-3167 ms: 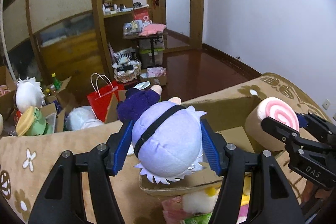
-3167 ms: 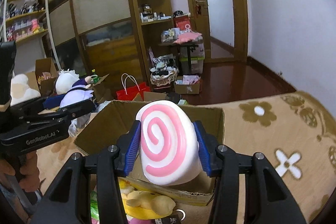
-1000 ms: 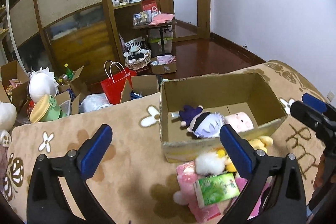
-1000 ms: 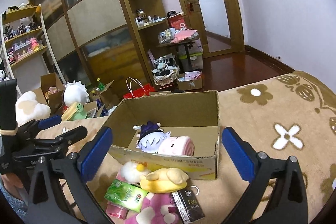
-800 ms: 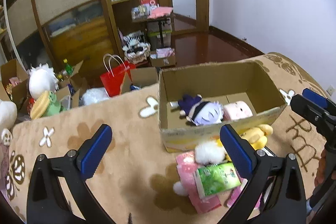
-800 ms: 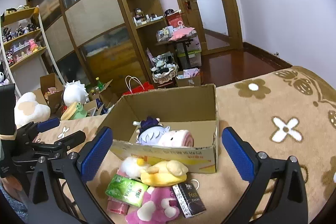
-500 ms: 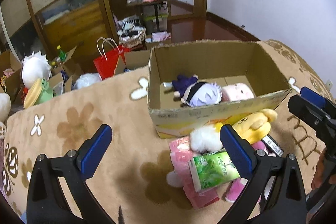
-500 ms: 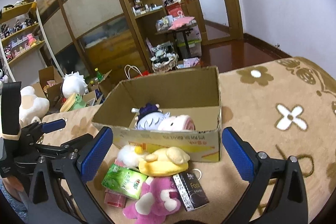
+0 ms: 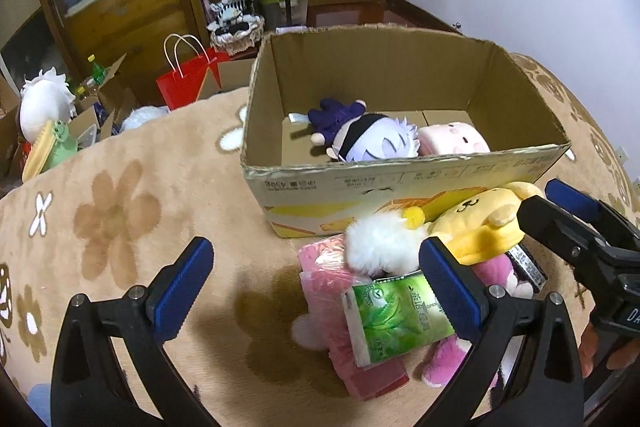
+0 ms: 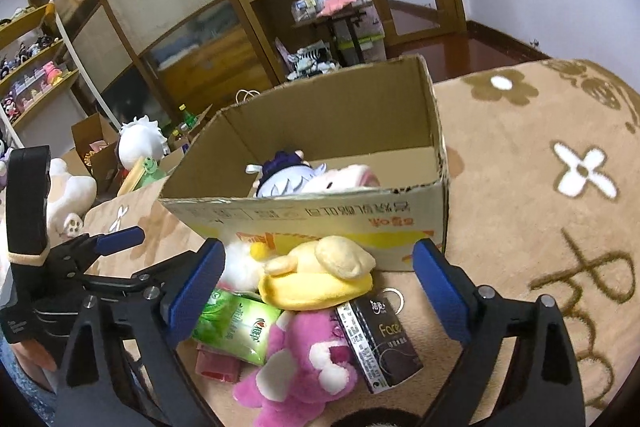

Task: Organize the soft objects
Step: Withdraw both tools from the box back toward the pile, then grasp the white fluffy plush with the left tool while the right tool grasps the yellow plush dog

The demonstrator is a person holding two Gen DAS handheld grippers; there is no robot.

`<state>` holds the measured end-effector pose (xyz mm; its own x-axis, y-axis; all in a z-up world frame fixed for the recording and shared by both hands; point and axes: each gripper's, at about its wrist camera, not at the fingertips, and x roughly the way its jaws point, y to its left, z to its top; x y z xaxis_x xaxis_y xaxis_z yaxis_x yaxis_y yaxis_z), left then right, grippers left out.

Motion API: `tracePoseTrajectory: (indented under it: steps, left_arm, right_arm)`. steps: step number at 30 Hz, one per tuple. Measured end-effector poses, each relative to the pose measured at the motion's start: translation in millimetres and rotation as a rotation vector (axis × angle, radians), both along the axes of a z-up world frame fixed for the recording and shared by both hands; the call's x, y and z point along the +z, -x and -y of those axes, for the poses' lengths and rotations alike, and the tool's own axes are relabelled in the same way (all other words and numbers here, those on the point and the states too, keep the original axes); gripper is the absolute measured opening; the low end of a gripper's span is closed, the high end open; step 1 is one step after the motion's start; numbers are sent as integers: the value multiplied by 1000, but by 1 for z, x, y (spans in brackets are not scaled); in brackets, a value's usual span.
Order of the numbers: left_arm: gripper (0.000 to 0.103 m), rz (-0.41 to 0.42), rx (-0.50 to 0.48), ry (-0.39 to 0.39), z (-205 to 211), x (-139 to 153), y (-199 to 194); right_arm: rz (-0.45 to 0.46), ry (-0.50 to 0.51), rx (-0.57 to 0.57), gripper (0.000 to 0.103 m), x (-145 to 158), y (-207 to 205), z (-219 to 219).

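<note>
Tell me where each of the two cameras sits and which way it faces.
Left wrist: on the left gripper, angled down over the flowered beige blanket at the open cardboard box; shows its own open fingers, plus the right gripper.
Right wrist: on the right gripper, facing the box's printed front and the yellow plush dog; shows its own open fingers, plus the left gripper.
Shared: box, yellow dog, green tissue pack, lavender-haired doll.

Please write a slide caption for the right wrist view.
Open right gripper above a yellow plush before the cardboard box.
</note>
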<state>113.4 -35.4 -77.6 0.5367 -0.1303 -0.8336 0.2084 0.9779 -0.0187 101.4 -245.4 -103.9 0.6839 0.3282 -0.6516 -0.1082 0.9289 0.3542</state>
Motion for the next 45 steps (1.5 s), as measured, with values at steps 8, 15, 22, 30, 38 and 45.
tracePoseTrajectory:
  steps: [8, 15, 22, 30, 38, 45]
  left_arm:
    - [102, -39, -12, 11, 2, -13, -12]
    - [102, -60, -39, 28, 7, -22, -19]
    - [100, -63, -42, 46, 10, -29, -24]
    - [89, -80, -74, 40, 19, -37, -24]
    - [69, -107, -93, 47, 29, -48, -25]
    - [27, -96, -143, 58, 41, -49, -20]
  right_arm:
    - [-41, -14, -3, 97, -14, -10, 0]
    - [-57, -15, 12, 86, -21, -14, -5]
    - [-80, -49, 27, 76, -28, -20, -4]
    - [-82, -81, 28, 73, -29, -21, -1]
    - [-113, -135, 22, 71, -36, -23, 4]
    - [-112, -98, 35, 61, -34, -22, 1]
